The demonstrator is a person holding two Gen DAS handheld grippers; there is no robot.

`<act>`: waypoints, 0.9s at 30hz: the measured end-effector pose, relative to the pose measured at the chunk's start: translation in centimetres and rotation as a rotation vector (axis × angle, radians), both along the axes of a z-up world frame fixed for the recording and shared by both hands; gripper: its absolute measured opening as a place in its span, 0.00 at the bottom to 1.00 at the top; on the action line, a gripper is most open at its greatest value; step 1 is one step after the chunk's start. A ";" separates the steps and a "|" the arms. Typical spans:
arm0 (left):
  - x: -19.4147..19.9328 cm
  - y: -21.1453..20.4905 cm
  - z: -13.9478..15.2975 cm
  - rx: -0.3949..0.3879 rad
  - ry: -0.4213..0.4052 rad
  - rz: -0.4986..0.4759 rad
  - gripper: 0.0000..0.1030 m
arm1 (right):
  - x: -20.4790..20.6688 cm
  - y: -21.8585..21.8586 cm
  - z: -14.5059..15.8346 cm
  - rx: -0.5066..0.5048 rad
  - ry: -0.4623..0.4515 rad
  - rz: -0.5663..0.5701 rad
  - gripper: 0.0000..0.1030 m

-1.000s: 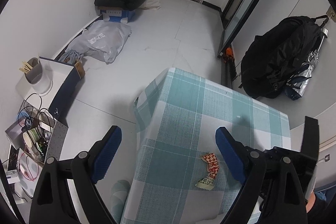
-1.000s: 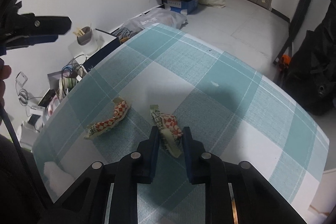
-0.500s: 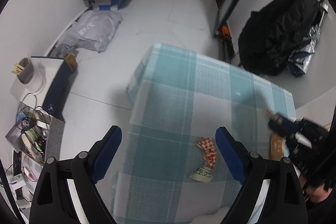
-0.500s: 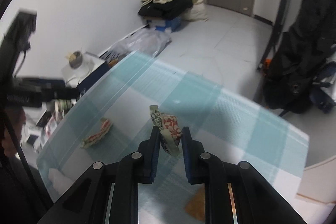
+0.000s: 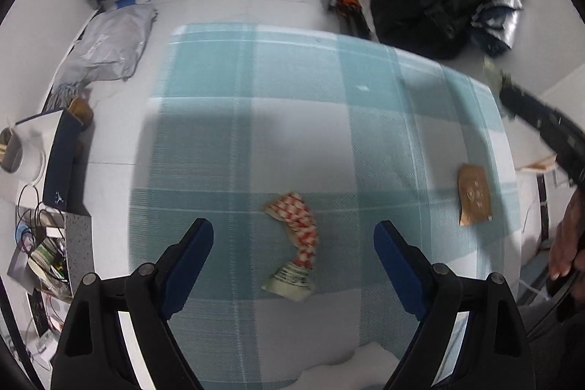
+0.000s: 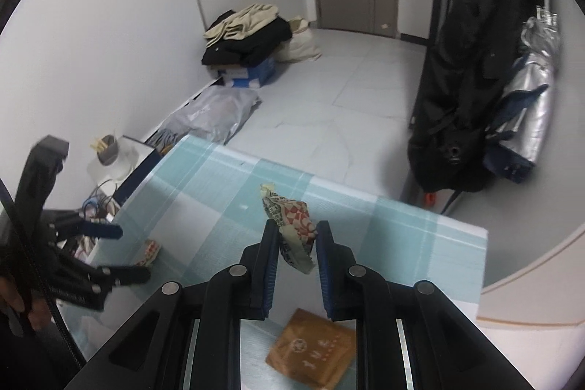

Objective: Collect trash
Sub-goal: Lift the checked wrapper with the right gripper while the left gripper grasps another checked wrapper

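Observation:
My right gripper (image 6: 297, 233) is shut on a crumpled red-and-white checkered wrapper (image 6: 292, 225) and holds it lifted above the teal plaid tablecloth (image 6: 420, 243). My left gripper (image 5: 292, 236) is open and empty, hovering over a second red-and-white checkered wrapper (image 5: 296, 240) that lies on the cloth (image 5: 226, 141) between its fingers. That wrapper also peeks out in the right wrist view (image 6: 150, 249), next to my left gripper (image 6: 120, 251). A flat brown paper packet (image 5: 474, 194) lies at the table's right side; it shows below the right fingers too (image 6: 310, 349).
A black backpack (image 6: 471, 90) leans by the wall beyond the table. On the floor are a grey plastic bag (image 5: 106, 46), a pile of clothes on a blue box (image 6: 248, 39), and a box of cables and clutter (image 5: 44, 243) to the left.
My right gripper lifted its wrapper higher and swung right, off the table centre. My left gripper moved forward over the table, so the second wrapper now lies between its open fingers.

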State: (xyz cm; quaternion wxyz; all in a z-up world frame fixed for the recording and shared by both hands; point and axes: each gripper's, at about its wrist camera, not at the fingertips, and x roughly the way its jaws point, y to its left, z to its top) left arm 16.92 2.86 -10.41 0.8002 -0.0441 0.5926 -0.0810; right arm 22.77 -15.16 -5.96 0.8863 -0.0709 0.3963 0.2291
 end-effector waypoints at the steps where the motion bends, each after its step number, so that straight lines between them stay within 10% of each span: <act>1: 0.0 -0.1 -0.1 0.008 0.001 -0.008 0.84 | 0.0 -0.2 0.1 0.002 -0.002 -0.006 0.18; 7: -0.1 -0.3 -0.4 0.007 0.020 -0.015 0.82 | 0.2 -0.8 0.3 0.005 -0.002 -0.023 0.18; 15: 0.0 -1.1 -1.0 0.004 0.050 -0.054 0.33 | 0.0 -1.2 0.5 0.011 -0.006 -0.021 0.18; 27: 0.0 -1.1 -1.2 -0.003 0.061 -0.082 0.10 | -0.1 -1.2 0.5 0.005 -0.011 -0.006 0.18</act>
